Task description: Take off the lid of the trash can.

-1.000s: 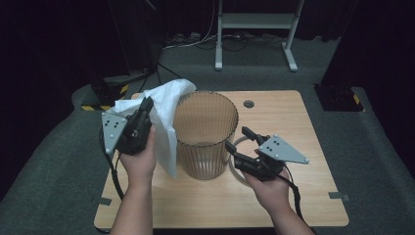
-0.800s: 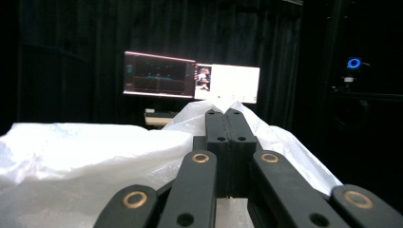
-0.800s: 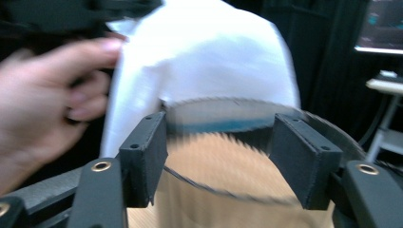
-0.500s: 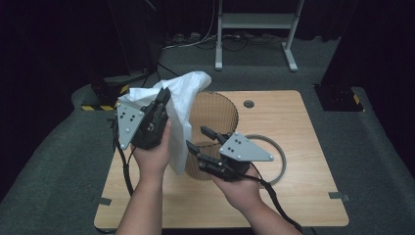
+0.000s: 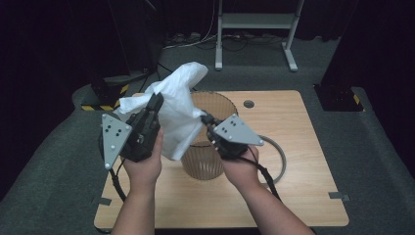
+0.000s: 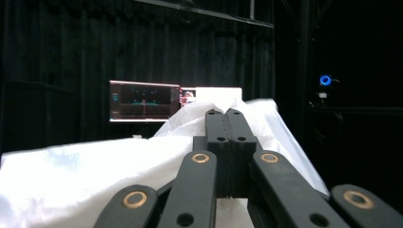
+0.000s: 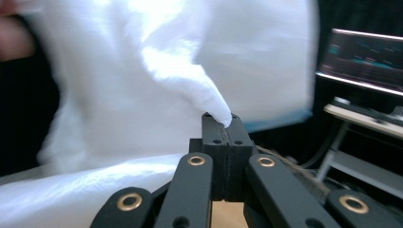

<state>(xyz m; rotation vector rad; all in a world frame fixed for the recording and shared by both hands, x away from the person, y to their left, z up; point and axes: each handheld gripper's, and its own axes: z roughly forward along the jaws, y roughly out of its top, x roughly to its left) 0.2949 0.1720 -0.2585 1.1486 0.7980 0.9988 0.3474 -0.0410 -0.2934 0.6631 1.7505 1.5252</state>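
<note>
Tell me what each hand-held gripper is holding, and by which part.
Both pinch the white plastic bag: the left hand-held gripper at its upper edge, the right hand-held gripper on a fold at its side.

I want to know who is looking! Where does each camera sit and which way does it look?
High view: above the table, looking down; both forearms, left gripper, right gripper.
Left gripper view: on the left gripper, looking along shut jaws at the bag.
Right gripper view: on the right gripper, jaws pinching the bag.
All share the white bag; both gripper views share a screen.
</note>
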